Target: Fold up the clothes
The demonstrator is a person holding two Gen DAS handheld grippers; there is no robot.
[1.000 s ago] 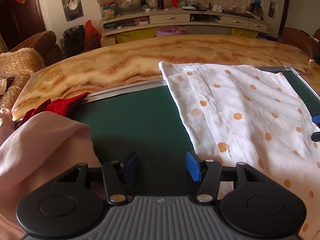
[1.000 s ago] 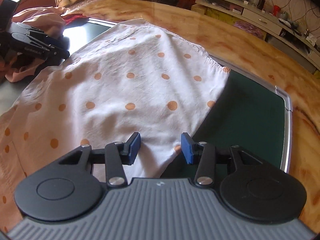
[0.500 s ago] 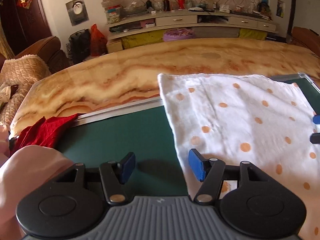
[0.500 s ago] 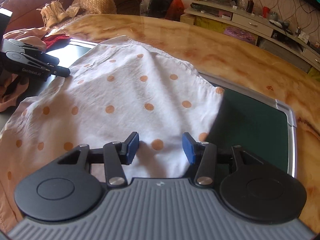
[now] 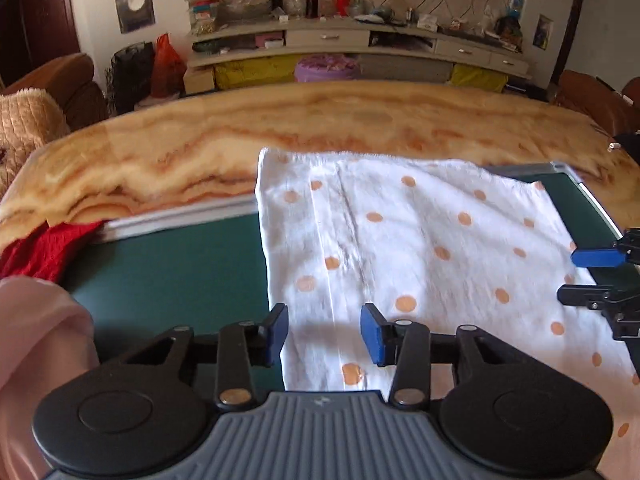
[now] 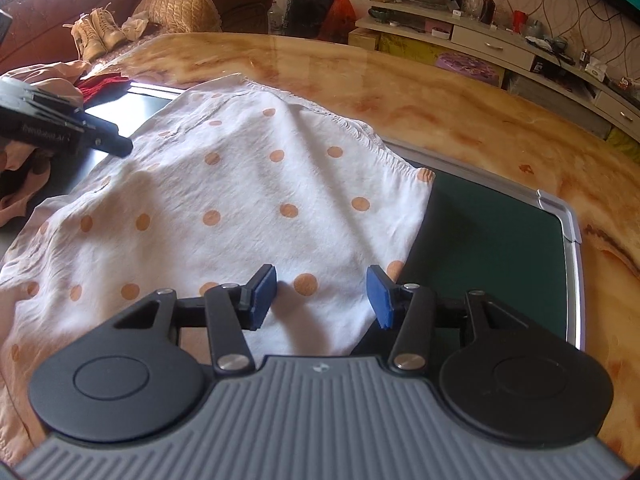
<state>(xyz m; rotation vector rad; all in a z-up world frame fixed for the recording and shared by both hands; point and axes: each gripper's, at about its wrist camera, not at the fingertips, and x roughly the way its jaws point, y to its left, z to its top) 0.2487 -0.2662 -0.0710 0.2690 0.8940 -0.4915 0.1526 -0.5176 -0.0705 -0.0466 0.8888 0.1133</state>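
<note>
Two handheld grippers hover at opposite edges of a white cloth with orange dots [image 5: 420,240], spread on a green mat [image 5: 168,272].

The left gripper [image 5: 324,334] stands over the cloth's left edge, its blue pads [image 5: 372,340] apart and drawing together; the fabric lies beneath the gap, not pinched. The right gripper [image 6: 322,294] is poised above the cloth's right edge, jaws parted about halfway, with cloth under the gap and nothing clasped; whether either set of tips brushes the fabric cannot be told. The cloth lies flat, its far hem overlapping the mat's metal rim onto the marble-patterned table [image 5: 320,120]. A pink garment [image 5: 36,360] and a red one [image 5: 40,248] sit heaped at the mat's left end.
</note>
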